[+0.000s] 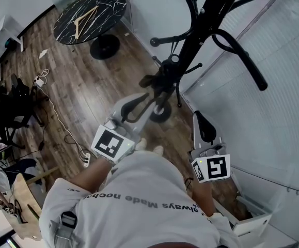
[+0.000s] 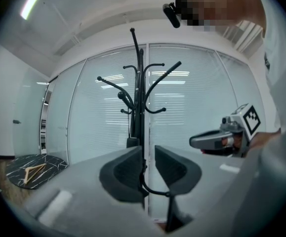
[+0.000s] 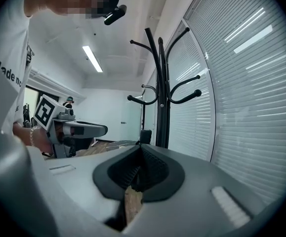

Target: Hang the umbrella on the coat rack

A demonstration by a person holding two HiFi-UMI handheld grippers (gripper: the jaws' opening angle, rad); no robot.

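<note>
Grasp step: left tool (image 2: pixel 147 154) is clamped on a thin black loop (image 2: pixel 155 190), seemingly of the umbrella (image 1: pixel 154 80), beside the coat rack (image 1: pixel 201 25) (right tool (image 3: pixel 140 152) closed, empty). Next, lift that loop over a hook (image 1: pixel 242 53).

The person's shirt (image 1: pixel 154 182) reads "always Made".

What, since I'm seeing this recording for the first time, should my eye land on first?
A tall black metal coat rack with curved hooks dominates the upper right, beside the white slatted blinds. The left gripper reaches to its pole, shut on a thin black cord, while the right gripper is shut and empty nearer the blinds. At upper left, a round black marble table carries a wooden hanger.
</note>
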